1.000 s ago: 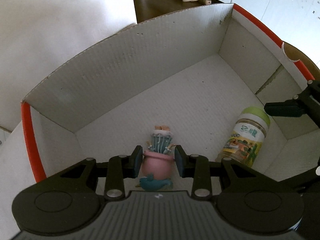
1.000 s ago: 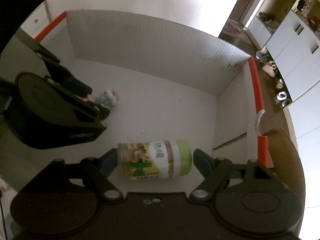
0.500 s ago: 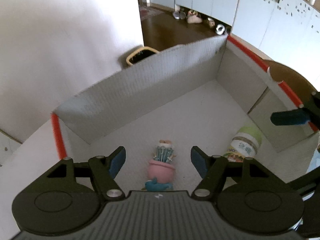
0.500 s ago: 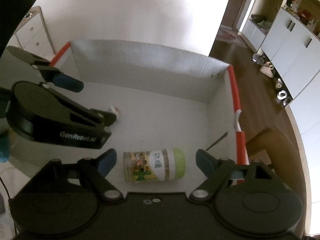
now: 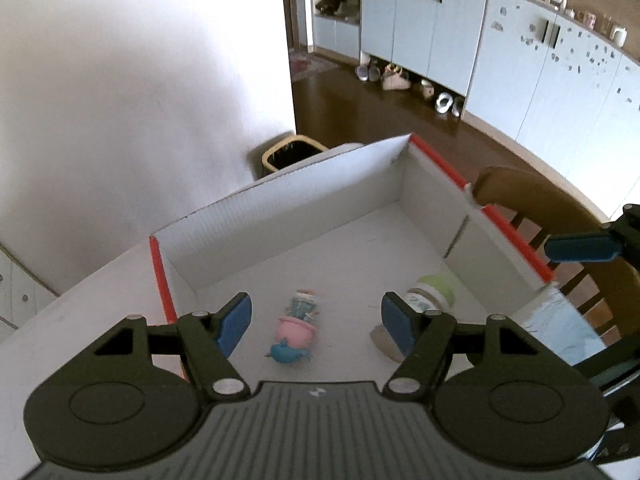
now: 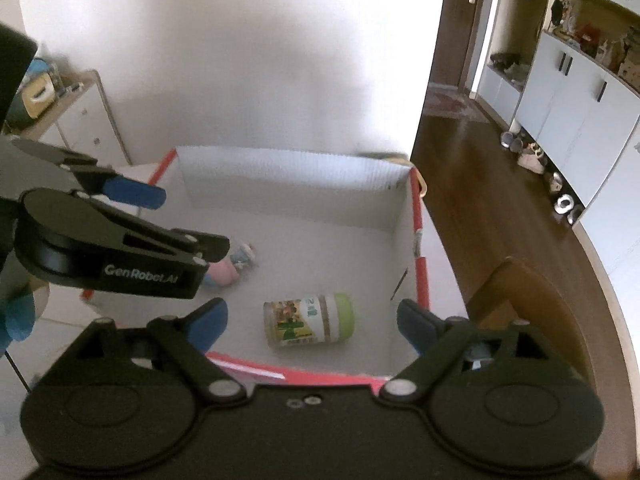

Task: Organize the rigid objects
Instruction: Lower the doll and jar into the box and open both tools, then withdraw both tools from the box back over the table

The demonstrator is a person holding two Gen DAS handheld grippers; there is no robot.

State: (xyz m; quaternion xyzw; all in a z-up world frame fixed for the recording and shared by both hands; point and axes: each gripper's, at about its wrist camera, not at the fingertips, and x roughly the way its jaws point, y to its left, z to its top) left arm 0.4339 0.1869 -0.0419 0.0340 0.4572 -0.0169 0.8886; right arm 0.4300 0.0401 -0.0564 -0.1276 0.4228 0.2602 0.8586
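A white cardboard box (image 5: 304, 204) with red-edged rims sits on the table; it also shows in the right wrist view (image 6: 288, 172). Inside it lie a pink and blue toy figure (image 5: 298, 330) and a green-lidded jar (image 5: 430, 294) on its side. The jar (image 6: 310, 320) and part of the figure (image 6: 232, 266) show in the right wrist view. My left gripper (image 5: 316, 322) is open and empty, above the box over the figure. My right gripper (image 6: 312, 320) is open and empty, above the jar. The left gripper (image 6: 112, 232) hides part of the figure in the right wrist view.
A wooden chair (image 5: 560, 216) stands to the right of the box. A small bin (image 5: 292, 156) sits on the floor behind the box. White cabinets (image 5: 480, 40) with shoes below line the far wall. A white drawer unit (image 6: 80, 120) stands at the left.
My left gripper opened and let go of the toy figure, which now lies in the box. Both grippers rose up and back out of the box.
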